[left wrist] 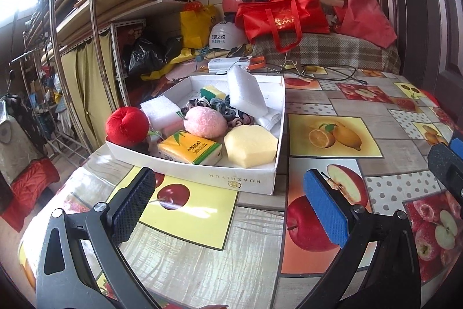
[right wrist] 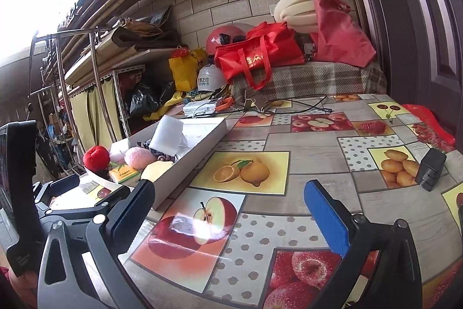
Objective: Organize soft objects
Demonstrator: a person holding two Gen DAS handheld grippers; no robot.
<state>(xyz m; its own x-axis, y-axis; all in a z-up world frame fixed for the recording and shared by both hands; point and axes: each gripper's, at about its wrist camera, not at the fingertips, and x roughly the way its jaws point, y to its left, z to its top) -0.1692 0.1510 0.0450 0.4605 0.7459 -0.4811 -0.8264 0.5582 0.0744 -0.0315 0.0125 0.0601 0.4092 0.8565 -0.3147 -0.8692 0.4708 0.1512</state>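
Observation:
A white cardboard box (left wrist: 246,182) (right wrist: 199,144) on the fruit-print table holds soft items: a red plush apple (left wrist: 127,122) (right wrist: 95,157), a pink fluffy ball (left wrist: 205,122) (right wrist: 140,157), a yellow hexagonal sponge (left wrist: 250,145) (right wrist: 157,168), a yellow tissue pack (left wrist: 189,148) (right wrist: 124,173), white foam blocks (left wrist: 244,90) (right wrist: 169,136), a green-yellow sponge (left wrist: 212,91) and dark scrunchies (left wrist: 228,109). My left gripper (left wrist: 228,207) hovers open just in front of the box, empty. My right gripper (right wrist: 231,219) is open and empty over the table, right of the box.
At the table's far edge lie a white device (left wrist: 228,64) with orange-handled scissors and black cables (left wrist: 332,70). A small black block (right wrist: 431,168) stands at the table's right. Red bags (left wrist: 280,16), helmets and foam pile up behind. Shelves and a metal rack stand at left.

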